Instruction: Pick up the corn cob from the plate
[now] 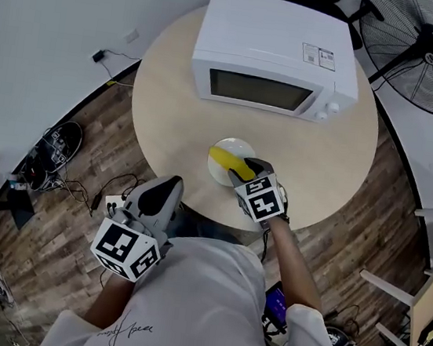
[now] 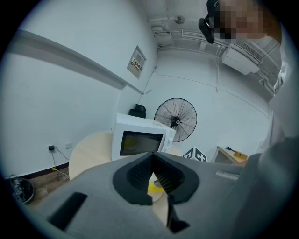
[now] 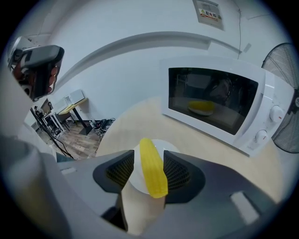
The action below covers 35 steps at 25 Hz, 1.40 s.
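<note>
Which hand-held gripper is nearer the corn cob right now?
Right. The right hand-held gripper straddles the corn cob on the plate, jaws open. The left hand-held gripper is at the near edge of the table, short of the plate.

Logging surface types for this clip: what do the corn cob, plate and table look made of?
Corn cob: probably a plastic or rubber imitation; smooth, uniform yellow, no clear kernels. Plate: glazed ceramic or melamine; smooth plain white, can't tell which. Table: seemingly pale wood-look laminate; matte, even tone.
</note>
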Each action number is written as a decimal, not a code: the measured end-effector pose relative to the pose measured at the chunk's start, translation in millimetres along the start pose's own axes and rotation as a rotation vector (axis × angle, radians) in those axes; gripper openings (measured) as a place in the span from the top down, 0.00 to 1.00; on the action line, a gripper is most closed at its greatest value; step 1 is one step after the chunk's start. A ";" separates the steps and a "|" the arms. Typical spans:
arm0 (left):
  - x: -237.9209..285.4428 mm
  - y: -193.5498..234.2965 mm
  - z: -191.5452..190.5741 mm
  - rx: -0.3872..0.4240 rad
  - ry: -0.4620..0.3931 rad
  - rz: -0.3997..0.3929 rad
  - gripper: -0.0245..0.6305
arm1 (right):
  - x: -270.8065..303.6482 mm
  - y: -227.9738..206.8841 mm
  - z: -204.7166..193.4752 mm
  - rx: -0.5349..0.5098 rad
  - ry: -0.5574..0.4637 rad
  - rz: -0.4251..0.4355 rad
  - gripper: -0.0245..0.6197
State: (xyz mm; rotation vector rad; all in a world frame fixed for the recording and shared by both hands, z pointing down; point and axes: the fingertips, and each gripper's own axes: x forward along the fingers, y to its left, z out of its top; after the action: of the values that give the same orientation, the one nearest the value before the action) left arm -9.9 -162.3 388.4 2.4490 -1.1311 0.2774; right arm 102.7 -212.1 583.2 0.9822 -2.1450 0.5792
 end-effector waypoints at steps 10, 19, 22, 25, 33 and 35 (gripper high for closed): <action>-1.9 14.0 -2.7 -0.021 0.011 0.026 0.98 | 27.7 1.2 -20.7 -0.076 0.146 0.026 0.51; -3.6 24.1 -6.5 -0.035 0.023 0.047 0.98 | 49.4 -1.9 -34.9 -0.161 0.258 0.033 0.48; -6.2 27.1 -5.9 -0.039 0.021 0.056 0.97 | 55.5 -2.2 -35.9 -0.193 0.279 0.035 0.48; -10.0 30.8 -4.9 -0.048 0.014 0.070 0.98 | 61.3 -1.5 -38.9 -0.213 0.308 0.045 0.47; -14.9 39.0 -6.0 -0.052 0.015 0.097 0.97 | 76.8 -1.4 -42.8 -0.232 0.341 0.045 0.48; -15.3 40.8 -6.0 -0.055 0.014 0.101 0.97 | 79.4 -4.5 -39.3 -0.238 0.334 0.033 0.48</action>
State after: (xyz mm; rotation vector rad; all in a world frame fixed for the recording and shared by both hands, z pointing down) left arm -50.9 -172.8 400.3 2.3424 -1.2426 0.2890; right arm 85.0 -227.3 668.7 0.6694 -1.8818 0.4542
